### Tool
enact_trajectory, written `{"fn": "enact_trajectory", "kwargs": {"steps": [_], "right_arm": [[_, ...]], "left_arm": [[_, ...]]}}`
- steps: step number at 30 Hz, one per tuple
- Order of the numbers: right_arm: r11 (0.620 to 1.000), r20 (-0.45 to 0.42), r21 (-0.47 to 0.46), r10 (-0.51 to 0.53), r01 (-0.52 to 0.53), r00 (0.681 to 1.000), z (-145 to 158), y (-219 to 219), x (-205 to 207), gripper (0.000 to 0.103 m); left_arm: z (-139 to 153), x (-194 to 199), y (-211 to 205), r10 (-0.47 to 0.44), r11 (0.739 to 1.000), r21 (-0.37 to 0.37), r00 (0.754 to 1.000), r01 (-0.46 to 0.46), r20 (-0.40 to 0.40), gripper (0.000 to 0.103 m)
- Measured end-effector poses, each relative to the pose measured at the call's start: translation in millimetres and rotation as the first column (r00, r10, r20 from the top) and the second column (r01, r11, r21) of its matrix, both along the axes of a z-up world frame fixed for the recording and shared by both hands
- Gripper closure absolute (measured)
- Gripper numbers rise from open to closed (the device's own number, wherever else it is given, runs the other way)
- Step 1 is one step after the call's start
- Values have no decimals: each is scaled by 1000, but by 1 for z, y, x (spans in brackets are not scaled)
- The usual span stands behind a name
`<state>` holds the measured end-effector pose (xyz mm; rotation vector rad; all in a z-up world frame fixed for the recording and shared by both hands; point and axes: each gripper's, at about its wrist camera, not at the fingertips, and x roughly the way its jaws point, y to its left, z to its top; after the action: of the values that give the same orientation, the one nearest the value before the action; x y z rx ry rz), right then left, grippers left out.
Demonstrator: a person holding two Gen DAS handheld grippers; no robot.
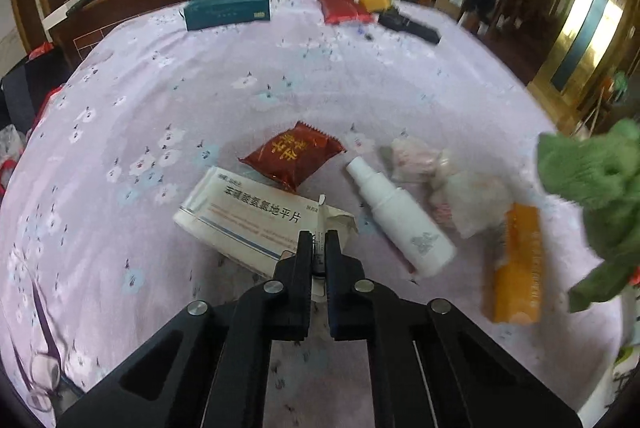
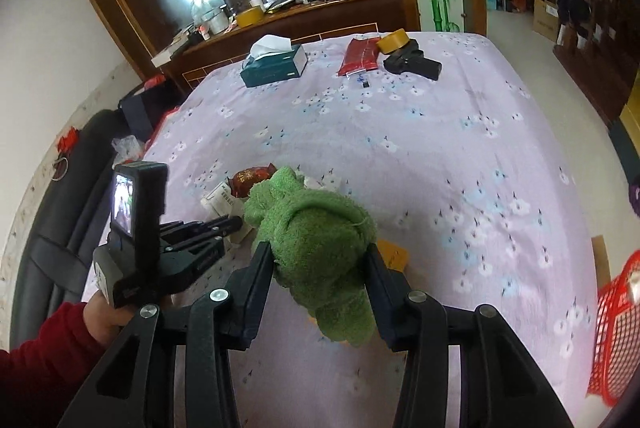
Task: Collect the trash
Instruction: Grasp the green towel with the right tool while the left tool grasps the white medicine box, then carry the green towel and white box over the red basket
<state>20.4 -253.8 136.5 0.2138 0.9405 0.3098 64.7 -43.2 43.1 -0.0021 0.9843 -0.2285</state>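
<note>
On the bed [image 2: 440, 148] the right gripper [image 2: 320, 264] is clamped on a green towel [image 2: 316, 240], lifted; next it needs carrying to the red basket [image 2: 616, 332]. The left gripper [image 1: 319, 242] pinches the flap of the pill box [image 1: 248, 212], so that lifts next

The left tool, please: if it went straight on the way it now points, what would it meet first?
The left tool is already shut on the open flap of the white medicine box; going on, it would probably meet the box body first, then perhaps the red snack packet.
</note>
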Motion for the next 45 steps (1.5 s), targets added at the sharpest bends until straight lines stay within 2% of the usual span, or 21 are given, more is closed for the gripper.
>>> {"fn": "enact_trajectory", "kwargs": {"steps": [5,9,19,26,35,45], "right_arm": [[1000,0,17,-7,7,1000,-2,-2,-16,54],[999,-10,39,-21,21,1000,-6,-5,-30,54],[996,13,47,-73,73,997,4,-29,-57,54],[990,39,48,-137,135,990,15,-56,-79,54],[960,73,63,-276,272,958,30,-107,-110,54],[915,77,82,-401,395,913,34,-156,-139,54]], "left_arm": [[27,-31,8,14,998,-64,999,-11,35,98],[46,-57,-1,2,996,-91,997,4,71,98],[77,-90,-48,-97,984,-136,987,115,129,98],[98,-98,-85,-177,969,-141,968,203,179,98],[121,-102,-141,-296,930,-156,929,334,224,98],[130,-102,-184,-378,892,-169,897,418,228,98]]}}
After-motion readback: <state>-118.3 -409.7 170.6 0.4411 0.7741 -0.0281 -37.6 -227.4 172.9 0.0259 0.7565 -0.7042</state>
